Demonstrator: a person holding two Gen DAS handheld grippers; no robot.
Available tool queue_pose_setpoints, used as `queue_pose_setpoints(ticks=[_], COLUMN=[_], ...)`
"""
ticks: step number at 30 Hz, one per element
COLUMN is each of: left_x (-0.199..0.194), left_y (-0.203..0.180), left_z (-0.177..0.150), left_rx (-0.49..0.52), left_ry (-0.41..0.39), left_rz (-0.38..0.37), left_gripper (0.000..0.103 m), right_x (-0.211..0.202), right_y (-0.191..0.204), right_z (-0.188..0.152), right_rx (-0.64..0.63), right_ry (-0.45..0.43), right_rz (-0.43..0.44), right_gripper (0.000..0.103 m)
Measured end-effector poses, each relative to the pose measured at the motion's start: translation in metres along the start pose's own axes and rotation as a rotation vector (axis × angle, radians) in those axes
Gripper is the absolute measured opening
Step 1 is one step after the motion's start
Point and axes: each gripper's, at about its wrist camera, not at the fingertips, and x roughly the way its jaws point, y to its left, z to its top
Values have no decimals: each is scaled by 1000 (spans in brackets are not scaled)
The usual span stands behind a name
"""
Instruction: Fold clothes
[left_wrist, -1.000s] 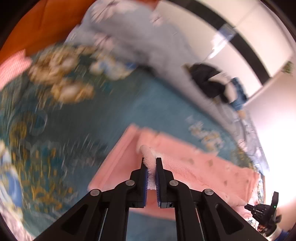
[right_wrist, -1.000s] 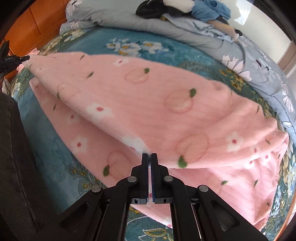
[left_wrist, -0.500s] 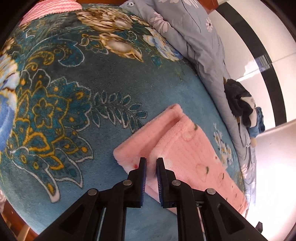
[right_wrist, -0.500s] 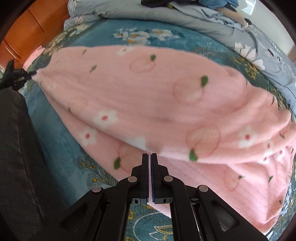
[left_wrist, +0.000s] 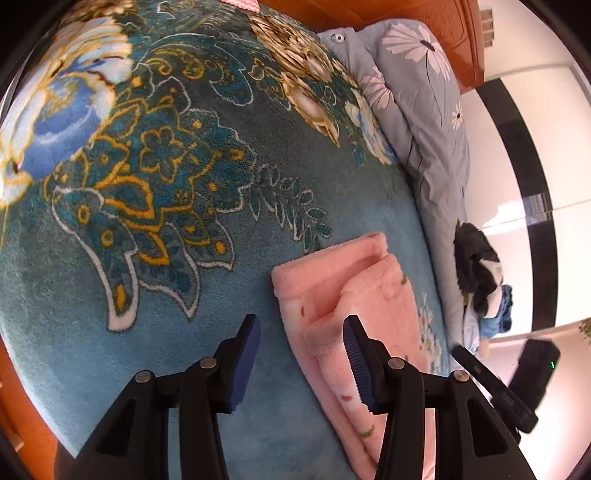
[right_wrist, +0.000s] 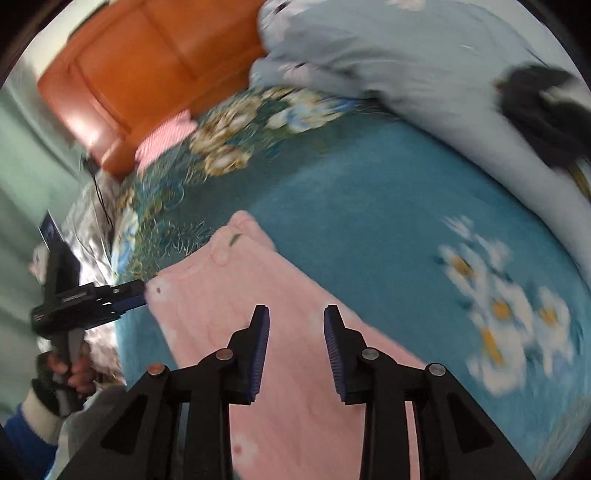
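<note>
Both pairs of jaws stand wide apart and hold nothing: the left gripper (left_wrist: 301, 345) hangs over the near corner of the pink garment (left_wrist: 354, 302), one pad beside that corner and one above it, and the right gripper (right_wrist: 295, 332) hovers over the garment's (right_wrist: 280, 332) middle.

Largest is the bed (left_wrist: 155, 206), spread with a teal floral blanket that serves as the folding surface. Beyond the pink garment lies a grey-blue duvet (left_wrist: 417, 110) pushed toward the far edge, probably to leave room for folding. The pink garment itself lies flat on the blanket, doubled into layers, with a stepped edge at the corner nearest the left gripper; such a lie suits a fold just laid down with more to follow, or a folded piece ready to be left. Past the garment, on the duvet, sits a small dark heap of clothes (left_wrist: 476, 266).

The garment's far end runs out of both views, so its full shape cannot be told. Blur in the right wrist view smears the blanket's flowers and the dark heap.
</note>
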Motion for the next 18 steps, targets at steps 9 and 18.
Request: queue_pose_setpoints(ticks=[9, 18], left_x=[12, 22], left_y=[-18, -26], left_z=[-3, -13], left_rx=[119, 172], left_ry=[13, 43], left_rz=[-15, -24], left_gripper=[52, 29], right_x=[92, 95], right_y=[58, 63], right_z=[71, 60], right_rx=[-221, -270], right_ry=[136, 198], right_rz=[8, 23], right_gripper=[39, 8])
